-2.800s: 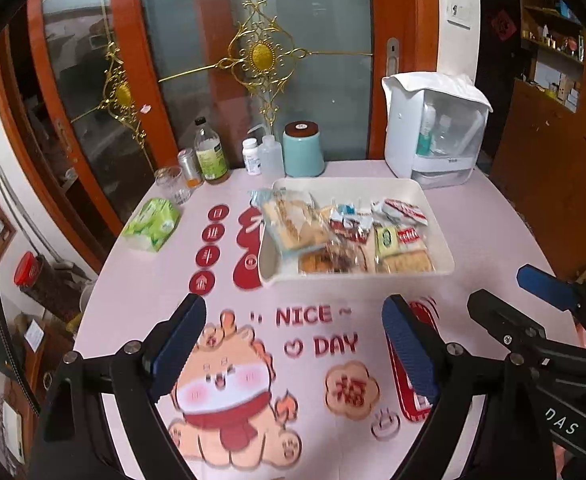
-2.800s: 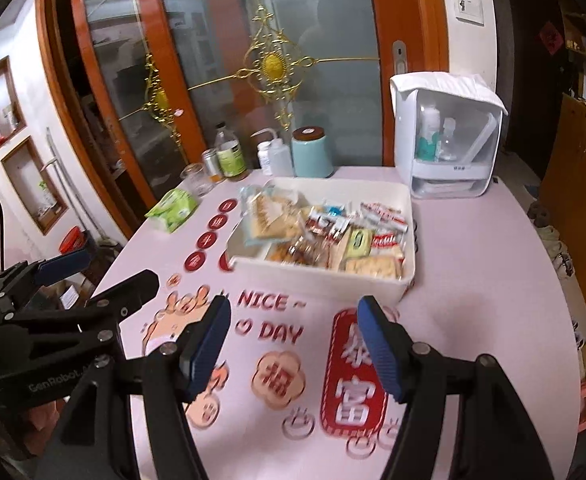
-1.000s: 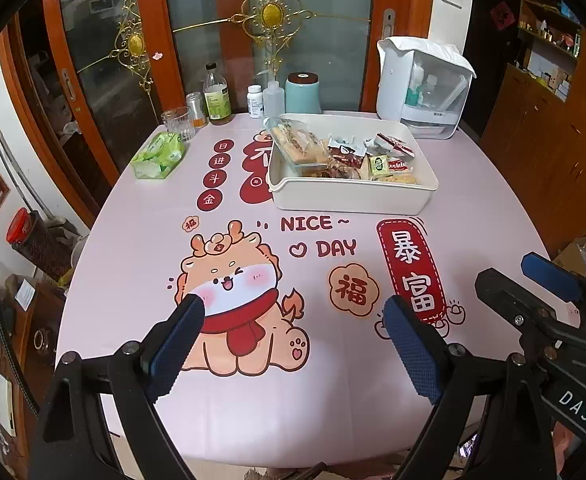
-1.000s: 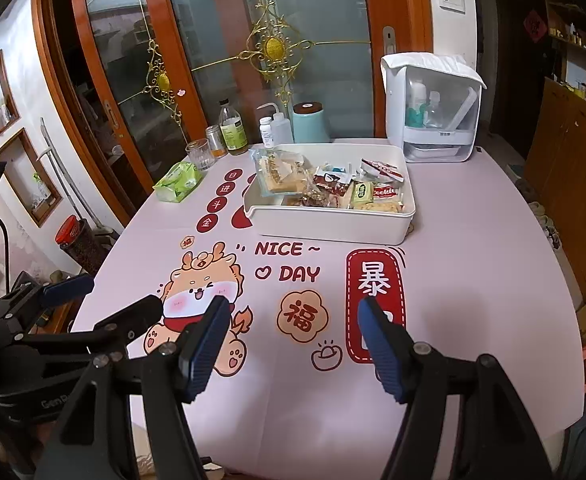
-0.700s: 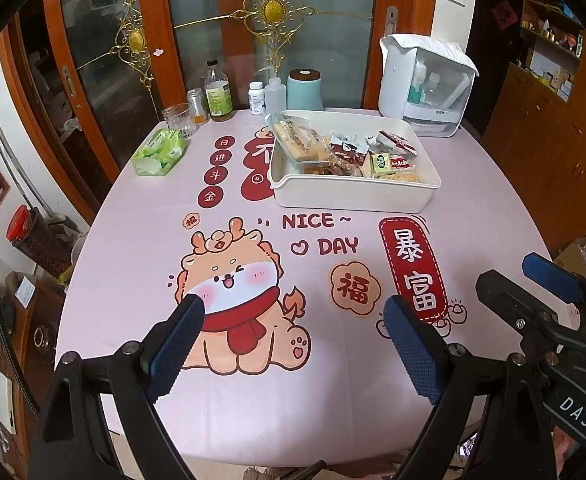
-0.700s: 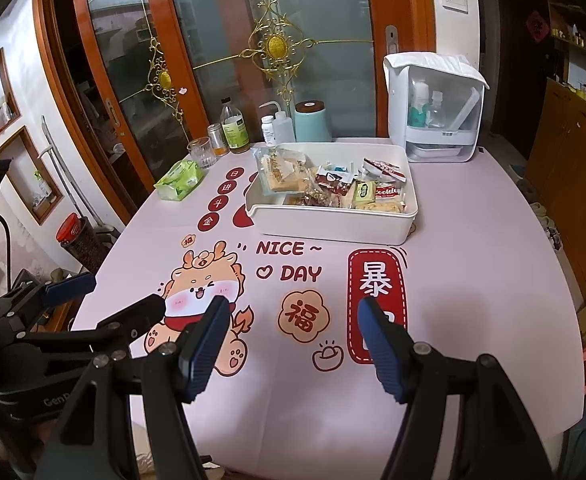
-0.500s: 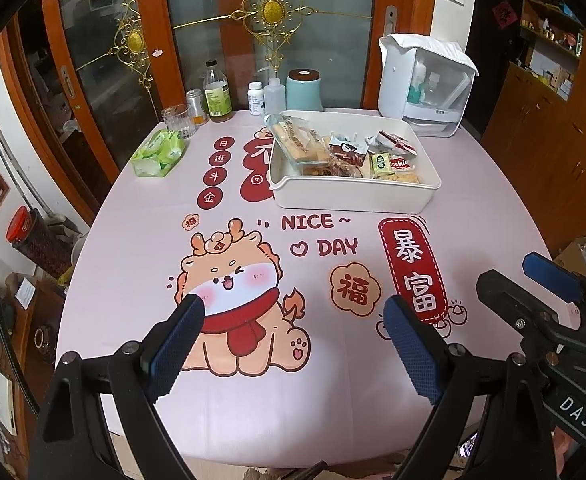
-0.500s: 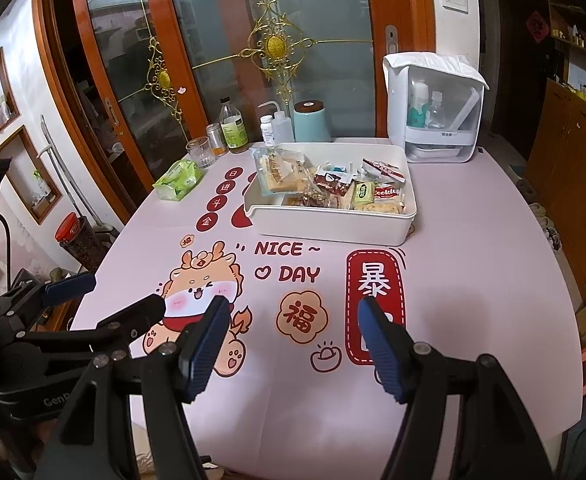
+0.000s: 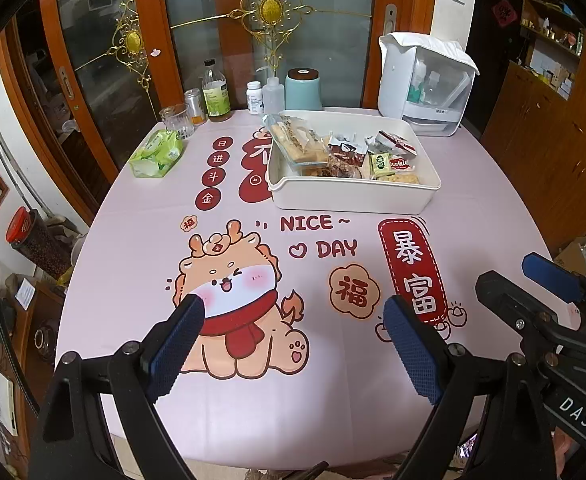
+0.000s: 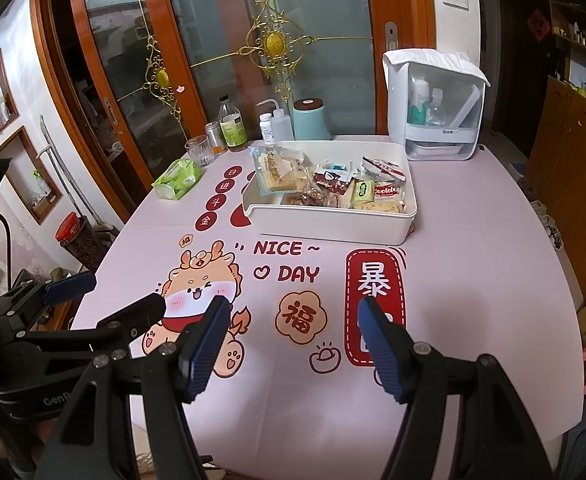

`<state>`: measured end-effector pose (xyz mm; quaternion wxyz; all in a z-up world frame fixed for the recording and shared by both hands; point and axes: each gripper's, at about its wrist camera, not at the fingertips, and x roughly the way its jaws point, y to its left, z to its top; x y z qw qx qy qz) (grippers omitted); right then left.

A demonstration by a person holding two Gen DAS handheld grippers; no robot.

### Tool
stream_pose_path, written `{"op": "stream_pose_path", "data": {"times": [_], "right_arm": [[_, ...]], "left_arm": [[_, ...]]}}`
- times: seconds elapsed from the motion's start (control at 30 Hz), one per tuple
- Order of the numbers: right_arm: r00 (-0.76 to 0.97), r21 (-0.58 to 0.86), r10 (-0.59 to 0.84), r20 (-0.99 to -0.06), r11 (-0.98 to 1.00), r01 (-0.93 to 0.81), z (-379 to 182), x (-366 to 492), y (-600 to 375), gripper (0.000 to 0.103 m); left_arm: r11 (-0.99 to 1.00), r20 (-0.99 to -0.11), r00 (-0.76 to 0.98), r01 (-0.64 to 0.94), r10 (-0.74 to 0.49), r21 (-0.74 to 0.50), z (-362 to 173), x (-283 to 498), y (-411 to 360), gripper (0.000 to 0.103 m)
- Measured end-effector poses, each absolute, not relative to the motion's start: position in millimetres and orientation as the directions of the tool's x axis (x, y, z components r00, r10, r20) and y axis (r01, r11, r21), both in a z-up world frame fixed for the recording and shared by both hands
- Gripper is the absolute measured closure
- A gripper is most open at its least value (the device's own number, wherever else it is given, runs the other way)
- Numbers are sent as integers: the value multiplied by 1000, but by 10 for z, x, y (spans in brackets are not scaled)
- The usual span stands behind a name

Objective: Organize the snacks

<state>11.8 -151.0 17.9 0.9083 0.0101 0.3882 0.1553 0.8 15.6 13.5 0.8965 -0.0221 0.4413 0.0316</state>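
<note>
While hanging above the near edge of the table and looking across the pink tablecloth (image 9: pixel 133 240) toward the glass doors. Presenting the left gripper (image 9: pixel 293 312) with its blue pads spread wide, pinching nothing, framing only the printed cartoon dragon on the cloth. Presenting the right gripper (image 10: pixel 293 308) just beside it on the right, jaws standing clearly apart though narrower than the left pair, likewise clamping nothing, framing only the printed round badge and the edge of the red banner print. Neither touching the cloth, as far as the views are telling.

Lying well apart from both tools, on the far half of the table: the snacks, all sitting inside the white bin (image 9: pixel 353 200). Leaning against the bin's left wall, a clear pack of sandwich crackers (image 9: pixel 295 140). Crowding the middle, dark brown packets (image 9: pixel 343 152). Lying toward the right, a green-and-white packet (image 9: pixel 379 161) touching a red cookie packet (image 9: pixel 401 164), with pale biscuits showing just in front of them.

Resting left of the bin, apart from it, a green tissue pack (image 9: pixel 157 152). Standing in a row behind, along the far edge: a drinking glass (image 9: pixel 176 120), a green-labelled bottle (image 9: pixel 215 94), a small pill bottle (image 9: pixel 254 98), a squeeze bottle (image 9: pixel 273 94) and a teal canister (image 9: pixel 302 90). Standing at the far right corner, a white storage box (image 9: pixel 425 84) with a clear front.
</note>
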Motion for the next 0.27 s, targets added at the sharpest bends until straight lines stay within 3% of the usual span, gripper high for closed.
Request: {"op": "stream_pose_path", "data": {"times": [0.27], "right_arm": [[650, 138, 290, -702, 952, -274, 160, 141, -1528, 36]], "left_arm": [[997, -793, 608, -75, 38, -9, 139, 24, 156, 13]]}}
